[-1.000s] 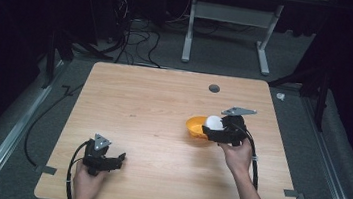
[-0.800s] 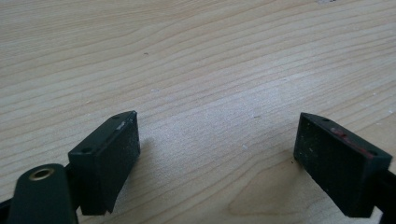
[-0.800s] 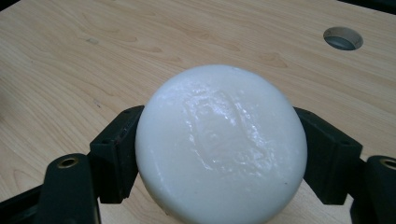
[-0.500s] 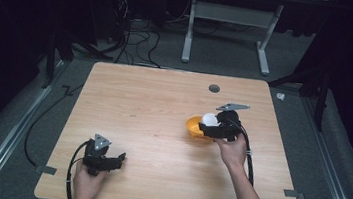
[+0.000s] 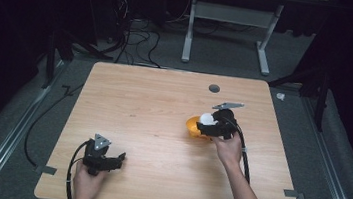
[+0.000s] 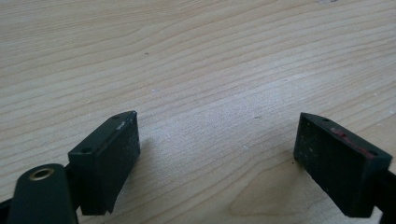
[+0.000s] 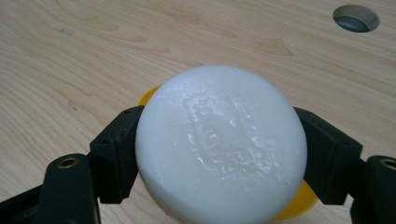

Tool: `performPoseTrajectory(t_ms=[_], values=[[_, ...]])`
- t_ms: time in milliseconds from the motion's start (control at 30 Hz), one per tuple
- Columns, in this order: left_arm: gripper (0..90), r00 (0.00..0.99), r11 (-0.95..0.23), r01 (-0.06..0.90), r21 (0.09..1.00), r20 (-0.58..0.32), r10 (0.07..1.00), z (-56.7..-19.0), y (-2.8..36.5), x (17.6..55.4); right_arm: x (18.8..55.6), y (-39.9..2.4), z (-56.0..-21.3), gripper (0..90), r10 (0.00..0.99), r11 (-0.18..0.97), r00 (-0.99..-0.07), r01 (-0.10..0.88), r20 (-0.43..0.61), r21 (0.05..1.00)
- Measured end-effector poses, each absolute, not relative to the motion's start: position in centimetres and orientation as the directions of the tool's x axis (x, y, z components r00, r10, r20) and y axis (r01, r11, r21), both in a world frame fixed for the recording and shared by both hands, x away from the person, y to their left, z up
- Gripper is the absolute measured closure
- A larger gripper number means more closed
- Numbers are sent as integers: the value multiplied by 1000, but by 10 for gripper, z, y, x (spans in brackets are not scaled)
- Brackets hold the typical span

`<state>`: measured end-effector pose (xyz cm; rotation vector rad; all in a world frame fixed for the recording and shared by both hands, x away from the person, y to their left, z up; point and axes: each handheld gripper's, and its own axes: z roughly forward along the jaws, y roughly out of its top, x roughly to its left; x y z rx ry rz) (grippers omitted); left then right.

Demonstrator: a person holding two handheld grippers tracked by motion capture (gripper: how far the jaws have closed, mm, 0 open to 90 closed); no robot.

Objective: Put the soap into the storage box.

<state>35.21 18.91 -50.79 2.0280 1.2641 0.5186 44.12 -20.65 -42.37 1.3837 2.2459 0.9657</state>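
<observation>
My right gripper (image 5: 208, 122) is shut on a round white bar of soap (image 7: 219, 144), also seen as a white soap (image 5: 206, 118) from above. It hangs right over a small yellow dish (image 5: 192, 125) near the table's right middle; the yellow dish (image 7: 292, 205) peeks out under the soap. My left gripper (image 5: 116, 159) rests on the table near the front left edge, open. Between its black fingers (image 6: 109, 154) lies only bare wood.
The wooden table (image 5: 143, 106) has a round cable hole (image 5: 214, 88) at the back, the same hole (image 7: 356, 17) showing far right in the right gripper view. Cables (image 5: 136, 34) and a desk frame (image 5: 227, 30) lie on the floor beyond.
The right hand has carried the soap a little to the left and down, over the yellow dish. The left hand has stayed put.
</observation>
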Motion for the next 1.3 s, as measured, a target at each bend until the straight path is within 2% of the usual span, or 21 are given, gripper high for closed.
performPoseTrajectory(t_ms=[833,1300], values=[[148,447,-293,622,726,-23,894,-508,189,352,460,-198,-445,249,912,273,-405,712,60,646],[148,446,-294,622,726,-20,895,-508,189,352,462,-192,-451,248,917,286,-396,728,41,623]])
